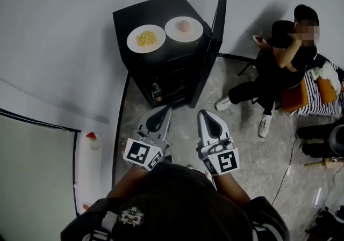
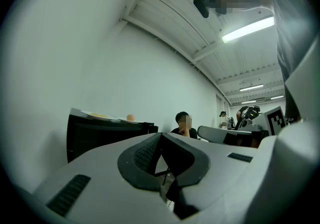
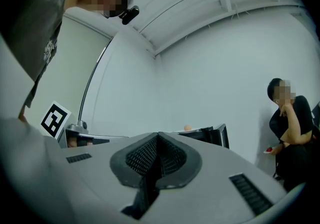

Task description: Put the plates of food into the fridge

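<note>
Head view: the left gripper [image 1: 163, 110] points at a black fridge [image 1: 141, 71], its fingers pressed together with nothing between them. The left gripper view shows the same closed tips [image 2: 159, 140], and the fridge [image 2: 100, 135] stands well beyond them to the left. On top of the fridge, well apart from both sets of fingertips, lie two white plates side by side. The plate of yellow food [image 1: 146, 38] is ahead of the left fingers, and the plate with a pale round food [image 1: 184, 29] is just to its right, ahead of the right fingers. The fridge door [image 1: 214, 41] stands open on the right side, ahead of the right fingertips. The right gripper [image 1: 203, 112] is beside the left one without touching it. Its fingers are also together and empty, as the right gripper view confirms [image 3: 158, 140]. Far to the right of the right fingers a person [image 1: 279, 68] sits by the wall.
</note>
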A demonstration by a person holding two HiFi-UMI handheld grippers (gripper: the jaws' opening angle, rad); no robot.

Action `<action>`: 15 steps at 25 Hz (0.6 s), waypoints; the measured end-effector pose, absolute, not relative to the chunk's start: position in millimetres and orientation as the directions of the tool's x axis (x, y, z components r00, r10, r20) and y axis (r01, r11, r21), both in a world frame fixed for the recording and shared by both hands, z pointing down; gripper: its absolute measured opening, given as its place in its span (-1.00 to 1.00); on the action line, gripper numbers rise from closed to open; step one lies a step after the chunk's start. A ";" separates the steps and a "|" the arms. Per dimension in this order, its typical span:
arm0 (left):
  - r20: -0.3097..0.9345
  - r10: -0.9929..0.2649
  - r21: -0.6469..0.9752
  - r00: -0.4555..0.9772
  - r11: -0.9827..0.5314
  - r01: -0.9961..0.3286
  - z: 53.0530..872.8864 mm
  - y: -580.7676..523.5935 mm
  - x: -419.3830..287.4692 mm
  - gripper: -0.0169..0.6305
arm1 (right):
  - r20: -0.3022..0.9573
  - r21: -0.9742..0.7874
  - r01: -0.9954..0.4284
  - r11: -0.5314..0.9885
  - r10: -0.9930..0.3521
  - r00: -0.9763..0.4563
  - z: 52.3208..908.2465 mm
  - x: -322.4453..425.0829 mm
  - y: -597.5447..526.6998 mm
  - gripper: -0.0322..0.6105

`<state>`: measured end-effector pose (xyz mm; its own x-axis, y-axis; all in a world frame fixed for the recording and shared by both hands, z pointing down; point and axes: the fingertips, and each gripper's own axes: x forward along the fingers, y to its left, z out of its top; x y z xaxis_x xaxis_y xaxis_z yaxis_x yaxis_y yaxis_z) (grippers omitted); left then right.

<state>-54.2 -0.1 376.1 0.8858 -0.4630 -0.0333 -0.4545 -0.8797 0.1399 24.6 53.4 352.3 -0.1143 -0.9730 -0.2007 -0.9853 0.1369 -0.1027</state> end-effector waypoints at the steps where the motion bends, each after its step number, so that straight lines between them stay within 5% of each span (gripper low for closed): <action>1: -0.033 -0.461 0.155 0.887 -0.879 -0.451 377.6 -9.5 -53.8 -0.88 | -0.200 -0.114 -0.984 0.135 -0.974 -0.110 352.2 24.7 43.5 -0.82; 15: -0.056 -0.378 0.155 0.924 -0.917 -0.366 368.2 -86.6 -38.7 -0.88 | -0.165 -0.102 -0.990 0.094 -0.983 -0.076 349.9 21.9 -48.4 -0.82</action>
